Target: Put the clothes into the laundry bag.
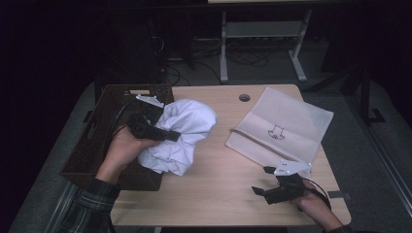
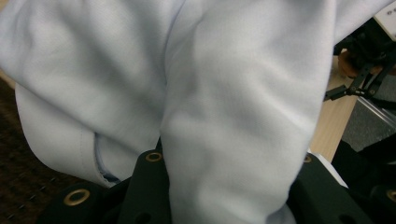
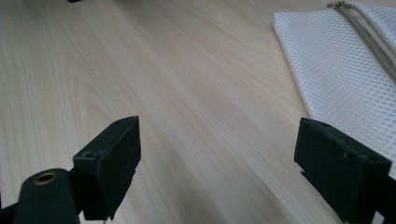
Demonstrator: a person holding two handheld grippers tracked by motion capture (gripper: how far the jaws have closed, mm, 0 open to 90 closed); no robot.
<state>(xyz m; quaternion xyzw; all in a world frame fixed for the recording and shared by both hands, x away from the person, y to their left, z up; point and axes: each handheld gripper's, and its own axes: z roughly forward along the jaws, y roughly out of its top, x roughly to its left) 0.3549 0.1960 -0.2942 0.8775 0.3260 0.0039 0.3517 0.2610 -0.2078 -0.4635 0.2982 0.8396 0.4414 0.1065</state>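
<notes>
At a pale wooden table [image 1: 218, 160] we work with two hand-held grippers. From largest to smallest: the dark brown woven basket [image 1: 104, 109] sits at the table's nine o'clock edge; the flat white mesh laundry bag [image 1: 284, 124], printed with a small dark figure and zipped along one side, lies at two o'clock; and the crumpled white cotton garment [image 1: 182, 133], the thing we are moving, hangs bunched between basket and table centre, just beside the basket's rim. Our left gripper [image 1: 160, 133] has its jaws clamped on a fold of that cloth, which spills over them in the left gripper view. Our right gripper [image 1: 268, 187] hovers low at five o'clock with its jaws spread wide and empty over bare wood, the bag's mesh corner [image 3: 345, 70] near one jaw. We judge the step is carrying the garment toward the bag; to do it well, we should lift the cloth free of the basket rim and have the right gripper pinch the bag's zipped edge open first.
</notes>
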